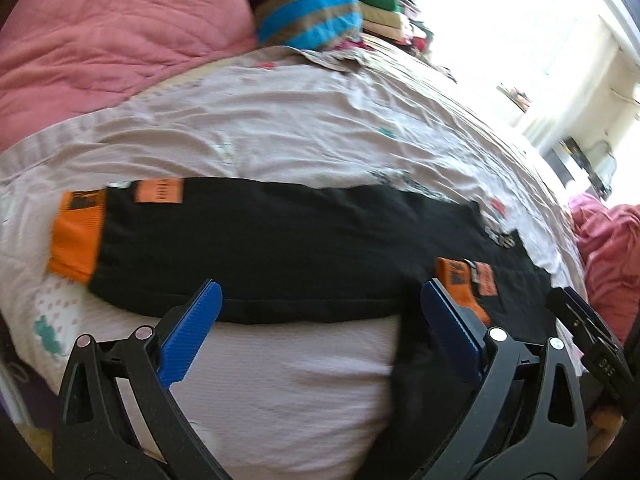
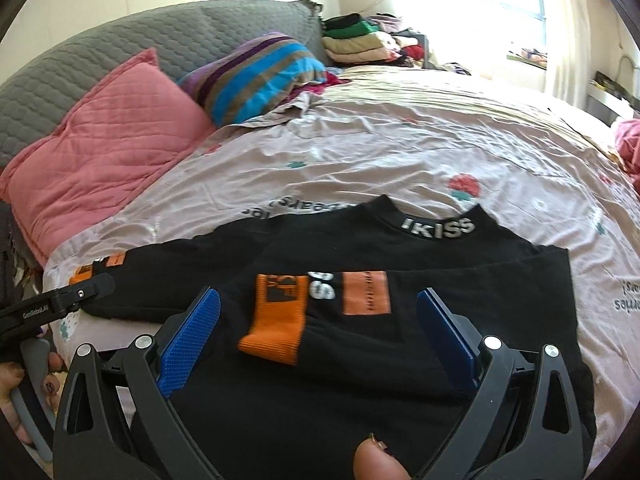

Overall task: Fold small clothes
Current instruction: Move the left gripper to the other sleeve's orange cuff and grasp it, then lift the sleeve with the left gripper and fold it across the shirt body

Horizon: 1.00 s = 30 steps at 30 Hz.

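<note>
We hold both the left gripper (image 1: 320, 300) and right gripper (image 2: 318, 310) gaping, empty, over the black top (image 2: 360, 360) spread on the bedsheet (image 2: 400, 144); soft, limp cloth, best pinched at the hem

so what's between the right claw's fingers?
Right wrist view: the black shirt with its folded-in orange cuff; the right claw is open, gripping nothing.

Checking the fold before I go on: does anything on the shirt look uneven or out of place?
Yes. On the black shirt, one orange-cuffed sleeve lies folded across the front, while the other sleeve still stretches flat sideways on the bedsheet. Both grippers are open and empty.
</note>
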Each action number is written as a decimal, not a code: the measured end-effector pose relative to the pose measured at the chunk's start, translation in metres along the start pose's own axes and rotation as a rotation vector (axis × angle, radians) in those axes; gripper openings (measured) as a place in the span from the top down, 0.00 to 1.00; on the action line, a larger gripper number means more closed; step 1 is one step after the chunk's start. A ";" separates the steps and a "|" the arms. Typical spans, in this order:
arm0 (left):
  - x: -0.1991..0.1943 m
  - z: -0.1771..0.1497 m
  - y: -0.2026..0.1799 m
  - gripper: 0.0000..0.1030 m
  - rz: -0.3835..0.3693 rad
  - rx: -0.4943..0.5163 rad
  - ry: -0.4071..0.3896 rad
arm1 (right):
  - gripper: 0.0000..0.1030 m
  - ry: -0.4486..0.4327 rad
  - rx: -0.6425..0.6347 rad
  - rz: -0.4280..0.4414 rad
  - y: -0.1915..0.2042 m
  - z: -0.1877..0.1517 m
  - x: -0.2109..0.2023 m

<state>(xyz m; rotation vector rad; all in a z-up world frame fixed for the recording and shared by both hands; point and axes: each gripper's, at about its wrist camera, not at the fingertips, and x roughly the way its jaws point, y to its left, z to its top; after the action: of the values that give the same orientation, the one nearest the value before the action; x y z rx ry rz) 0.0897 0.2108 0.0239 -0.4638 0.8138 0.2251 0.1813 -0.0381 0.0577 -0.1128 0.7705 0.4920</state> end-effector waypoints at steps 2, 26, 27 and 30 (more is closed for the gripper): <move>-0.003 0.001 0.014 0.09 0.022 -0.032 -0.009 | 0.05 0.005 -0.012 0.013 0.008 0.001 0.003; 0.001 -0.008 0.140 0.09 0.142 -0.368 -0.041 | 0.05 0.065 -0.221 0.209 0.111 0.000 0.045; 0.002 -0.008 0.143 0.10 0.139 -0.385 -0.052 | 0.05 0.068 -0.215 0.213 0.110 -0.001 0.047; 0.004 -0.006 0.148 0.20 0.143 -0.403 -0.076 | 0.05 0.077 -0.197 0.222 0.108 -0.003 0.049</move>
<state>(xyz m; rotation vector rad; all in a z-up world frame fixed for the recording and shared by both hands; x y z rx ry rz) 0.0344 0.3380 -0.0288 -0.7715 0.7283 0.5420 0.1593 0.0748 0.0300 -0.2317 0.8129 0.7777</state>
